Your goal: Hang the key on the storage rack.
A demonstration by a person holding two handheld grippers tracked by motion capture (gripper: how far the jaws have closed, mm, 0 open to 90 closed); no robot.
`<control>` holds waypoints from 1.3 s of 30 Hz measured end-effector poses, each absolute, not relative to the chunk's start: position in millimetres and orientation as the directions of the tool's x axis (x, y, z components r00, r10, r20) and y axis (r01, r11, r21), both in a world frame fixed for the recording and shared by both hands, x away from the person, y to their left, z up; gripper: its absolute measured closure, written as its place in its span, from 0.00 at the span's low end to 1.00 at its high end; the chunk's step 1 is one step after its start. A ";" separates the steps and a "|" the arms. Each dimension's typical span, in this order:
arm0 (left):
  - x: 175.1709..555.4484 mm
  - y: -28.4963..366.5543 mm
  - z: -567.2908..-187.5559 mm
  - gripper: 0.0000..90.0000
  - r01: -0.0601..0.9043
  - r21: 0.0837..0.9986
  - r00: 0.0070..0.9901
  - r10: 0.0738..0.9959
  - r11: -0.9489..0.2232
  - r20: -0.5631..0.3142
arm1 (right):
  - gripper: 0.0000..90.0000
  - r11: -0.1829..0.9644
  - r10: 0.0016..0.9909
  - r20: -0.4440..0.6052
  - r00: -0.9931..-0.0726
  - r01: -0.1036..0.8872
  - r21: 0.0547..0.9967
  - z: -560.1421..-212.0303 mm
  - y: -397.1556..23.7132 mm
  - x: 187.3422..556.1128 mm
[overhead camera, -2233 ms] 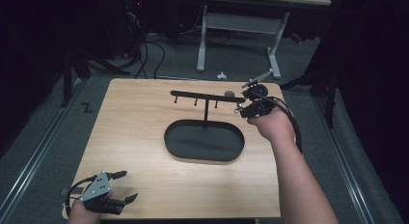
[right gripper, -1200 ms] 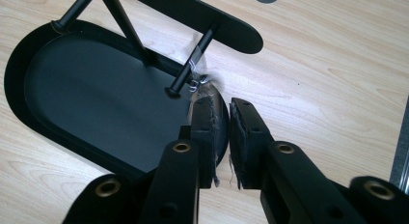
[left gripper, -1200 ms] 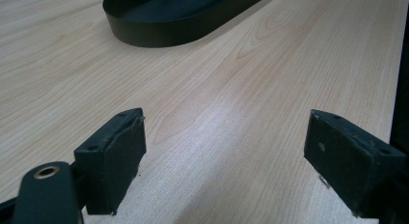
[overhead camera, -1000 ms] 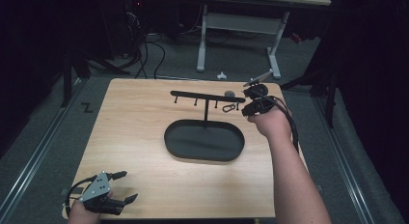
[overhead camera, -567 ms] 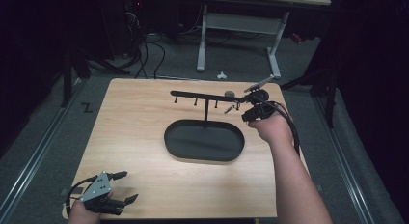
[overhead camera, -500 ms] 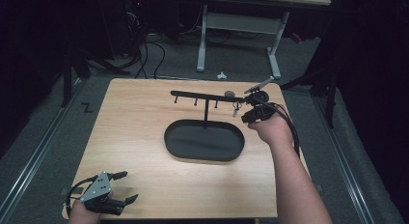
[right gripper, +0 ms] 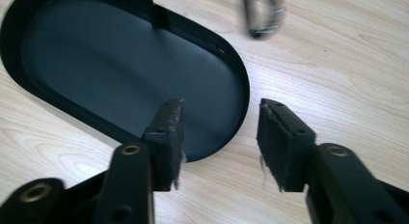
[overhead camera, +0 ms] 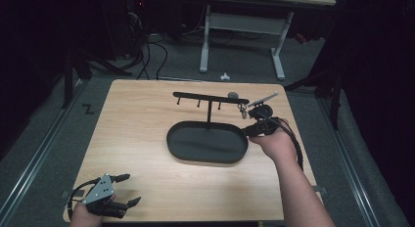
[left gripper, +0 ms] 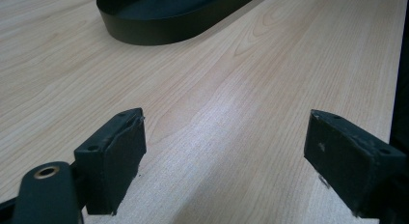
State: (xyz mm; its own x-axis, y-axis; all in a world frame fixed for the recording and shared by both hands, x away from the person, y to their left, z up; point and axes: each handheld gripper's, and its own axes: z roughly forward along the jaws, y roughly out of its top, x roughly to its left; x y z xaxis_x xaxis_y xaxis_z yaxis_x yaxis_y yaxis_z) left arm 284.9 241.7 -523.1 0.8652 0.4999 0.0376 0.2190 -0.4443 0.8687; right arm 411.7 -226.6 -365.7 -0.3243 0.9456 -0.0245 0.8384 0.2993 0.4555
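Hovering my right claw [overhead camera: 250, 131] over the black tray's [overhead camera: 172, 147] right end, jaws just opening and empty; the tray holds nothing. A keyring [overhead camera: 242, 109], blurred in my view, hangs from the rack [overhead camera: 205, 97] above. My left claw [overhead camera: 128, 190] gapes wide near the bench [overhead camera: 137, 114] corner.

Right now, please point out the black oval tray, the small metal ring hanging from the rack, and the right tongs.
black oval tray [overhead camera: 176, 153]: high view, left rim.
metal ring [overhead camera: 242, 109]: high view, hanging loop.
right tongs [right gripper: 219, 137]: right gripper view, gap between tips.
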 end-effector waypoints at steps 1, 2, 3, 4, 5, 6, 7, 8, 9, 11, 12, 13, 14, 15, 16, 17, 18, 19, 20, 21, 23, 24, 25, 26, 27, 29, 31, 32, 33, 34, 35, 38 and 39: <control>285.0 241.7 -523.0 0.17 0.218 0.867 0.866 0.498 -0.448 0.040 | 0.54 0.299 0.946 -0.029 -0.324 0.834 0.463 -368.3 -227.1 410.0; 285.0 241.7 -523.0 0.17 0.217 0.867 0.866 0.498 -0.448 0.040 | 0.53 0.292 0.948 -0.022 -0.319 0.834 0.469 -370.8 -227.7 408.2; 285.0 241.7 -523.1 0.17 0.218 0.867 0.866 0.498 -0.448 0.040 | 0.50 0.293 0.947 -0.022 -0.321 0.829 0.476 -373.2 -228.7 406.5; 285.0 241.7 -523.2 0.17 0.217 0.867 0.866 0.499 -0.447 0.040 | 0.48 0.287 0.949 -0.023 -0.316 0.827 0.483 -376.0 -229.6 404.7; 285.0 241.7 -523.2 0.17 0.217 0.867 0.866 0.499 -0.447 0.040 | 0.48 0.287 0.949 -0.023 -0.316 0.827 0.483 -376.0 -229.6 404.7; 284.9 241.7 -523.2 0.17 0.217 0.867 0.865 0.499 -0.447 0.041 | 0.47 0.282 0.950 -0.023 -0.311 0.825 0.489 -378.9 -230.5 403.1; 284.8 241.9 -523.1 0.17 0.217 0.867 0.865 0.499 -0.447 0.041 | 0.44 0.281 0.951 -0.030 -0.308 0.819 0.501 -384.6 -232.7 399.4; 284.8 241.9 -523.1 0.17 0.217 0.867 0.865 0.499 -0.447 0.041 | 0.44 0.281 0.951 -0.030 -0.308 0.819 0.501 -384.6 -232.7 399.4; 284.8 241.8 -523.1 0.17 0.217 0.867 0.865 0.499 -0.448 0.041 | 0.42 0.279 0.951 -0.030 -0.308 0.814 0.508 -387.6 -233.7 397.5; 284.9 241.7 -523.3 0.17 0.218 0.867 0.866 0.499 -0.449 0.040 | 0.40 0.274 0.953 -0.038 -0.301 0.802 0.531 -396.2 -237.4 391.2; 284.9 241.7 -523.3 0.17 0.218 0.867 0.866 0.499 -0.449 0.040 | 0.40 0.274 0.953 -0.038 -0.301 0.802 0.531 -396.2 -237.4 391.2; 284.9 241.6 -523.3 0.17 0.219 0.866 0.866 0.499 -0.449 0.040 | 0.38 0.267 0.954 -0.035 -0.297 0.794 0.545 -401.4 -240.2 387.0; 285.0 241.4 -523.4 0.17 0.219 0.866 0.866 0.498 -0.450 0.041 | 0.38 0.267 0.954 -0.035 -0.297 0.794 0.545 -401.4 -240.2 387.0; 285.1 241.3 -523.4 0.17 0.218 0.865 0.866 0.498 -0.452 0.041 | 0.38 0.266 0.954 -0.035 -0.299 0.781 0.565 -406.4 -243.0 382.6; 285.1 241.3 -523.4 0.17 0.218 0.865 0.866 0.498 -0.452 0.041 | 0.38 0.266 0.954 -0.035 -0.299 0.781 0.565 -406.4 -243.0 382.6; 285.4 241.2 -523.3 0.17 0.218 0.864 0.868 0.495 -0.455 0.042 | 0.39 0.267 0.951 -0.028 -0.308 0.768 0.582 -411.3 -244.9 377.6; 285.4 241.2 -523.3 0.17 0.218 0.864 0.868 0.495 -0.455 0.042 | 0.39 0.267 0.951 -0.028 -0.308 0.768 0.582 -411.3 -244.9 377.6; 285.4 241.2 -523.4 0.17 0.217 0.864 0.866 0.497 -0.454 0.044 | 0.39 0.266 0.950 -0.026 -0.312 0.761 0.591 -413.9 -245.5 375.0; 285.5 241.2 -523.5 0.17 0.218 0.863 0.866 0.499 -0.455 0.044 | 0.39 0.260 0.950 -0.021 -0.313 0.749 0.609 -418.2 -246.8 369.6; 285.5 241.2 -523.5 0.17 0.218 0.863 0.866 0.499 -0.455 0.044 | 0.39 0.260 0.950 -0.021 -0.313 0.749 0.609 -418.2 -246.8 369.6; 285.5 240.9 -523.8 0.17 0.218 0.863 0.866 0.499 -0.456 0.045 | 0.37 0.248 0.951 -0.019 -0.308 0.729 0.638 -425.1 -248.4 360.7; 285.5 240.9 -523.8 0.17 0.218 0.863 0.866 0.499 -0.456 0.045 | 0.37 0.248 0.951 -0.019 -0.308 0.729 0.638 -425.1 -248.4 360.7; 285.6 240.7 -523.8 0.17 0.217 0.863 0.865 0.499 -0.456 0.046 | 0.37 0.247 0.950 -0.017 -0.312 0.718 0.650 -428.1 -248.7 357.6; 285.6 240.6 -523.8 0.17 0.217 0.863 0.865 0.500 -0.456 0.046 | 0.36 0.245 0.949 -0.013 -0.316 0.708 0.662 -432.2 -248.7 353.1; 285.7 240.5 -523.8 0.17 0.217 0.863 0.865 0.500 -0.456 0.047 | 0.36 0.244 0.948 -0.012 -0.318 0.705 0.666 -435.2 -249.0 350.7; 285.9 240.4 -523.9 0.17 0.218 0.862 0.865 0.500 -0.458 0.046 | 0.36 0.239 0.947 -0.009 -0.320 0.688 0.685 -449.3 -249.9 339.5; 286.0 240.4 -524.2 0.17 0.219 0.862 0.864 0.501 -0.457 0.046 | 0.35 0.237 0.946 -0.005 -0.323 0.684 0.690 -452.7 -250.5 337.1; 286.1 240.7 -524.4 0.17 0.220 0.862 0.863 0.503 -0.456 0.046 | 0.35 0.234 0.946 0.000 -0.325 0.682 0.693 -457.3 -251.6 334.2; 286.3 241.2 -524.4 0.17 0.222 0.862 0.862 0.504 -0.456 0.045 | 0.34 0.228 0.947 0.004 -0.321 0.681 0.696 -462.0 -252.4 331.0; 286.6 241.6 -524.3 0.17 0.221 0.861 0.862 0.504 -0.458 0.046 | 0.34 0.225 0.949 0.001 -0.316 0.677 0.700 -467.6 -253.9 327.0; 286.7 242.3 -524.4 0.17 0.224 0.862 0.861 0.507 -0.456 0.044 | 0.34 0.210 0.952 0.010 -0.307 0.676 0.707 -475.1 -255.7 320.8; 286.8 242.7 -524.6 0.17 0.225 0.863 0.859 0.511 -0.452 0.043 | 0.33 0.199 0.955 0.013 -0.296 0.672 0.713 -482.6 -257.2 312.5; 286.8 242.8 -524.7 0.17 0.227 0.863 0.858 0.511 -0.451 0.042 | 0.33 0.199 0.956 0.008 -0.293 0.668 0.717 -486.0 -257.9 308.1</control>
State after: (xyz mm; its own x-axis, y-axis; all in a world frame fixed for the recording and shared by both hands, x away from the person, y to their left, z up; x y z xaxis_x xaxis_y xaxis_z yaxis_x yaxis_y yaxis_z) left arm 286.8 242.8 -524.7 0.8584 0.5114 0.0416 0.2271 -0.4515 0.8629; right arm 308.1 -257.9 -486.0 -0.2926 0.9562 0.0076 0.6678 0.1986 0.7174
